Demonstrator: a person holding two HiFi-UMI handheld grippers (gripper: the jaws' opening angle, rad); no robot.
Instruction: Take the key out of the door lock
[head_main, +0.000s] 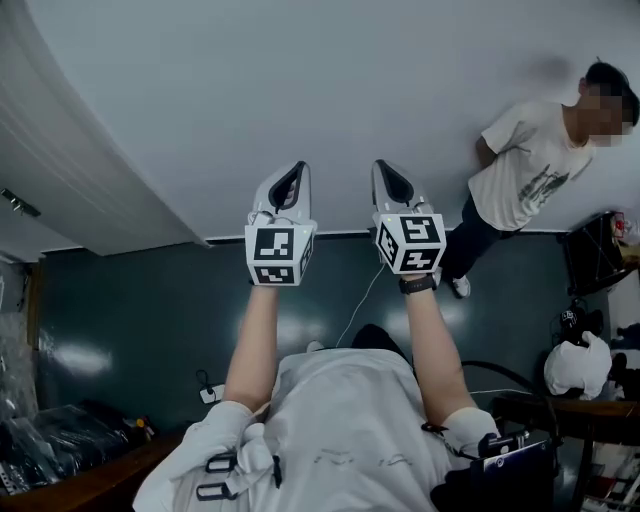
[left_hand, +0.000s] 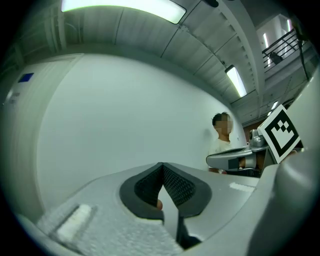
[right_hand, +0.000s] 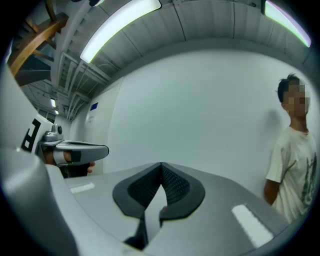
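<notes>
No key, lock or door shows in any view. In the head view my left gripper (head_main: 291, 172) and my right gripper (head_main: 388, 171) are held out level side by side toward a plain white wall (head_main: 300, 90). Both are shut with nothing between the jaws. In the left gripper view the jaw tips (left_hand: 162, 165) meet in front of the bare wall, and the right gripper (left_hand: 235, 159) shows at the right. In the right gripper view the tips (right_hand: 161, 165) also meet, with the left gripper (right_hand: 75, 150) at the left.
A person in a white T-shirt (head_main: 530, 165) stands by the wall at the right, also in the right gripper view (right_hand: 295, 165). A wooden desk edge (head_main: 90, 480) lies bottom left, furniture and a white bag (head_main: 580, 365) at the right. A cable (head_main: 360, 300) runs over the dark floor.
</notes>
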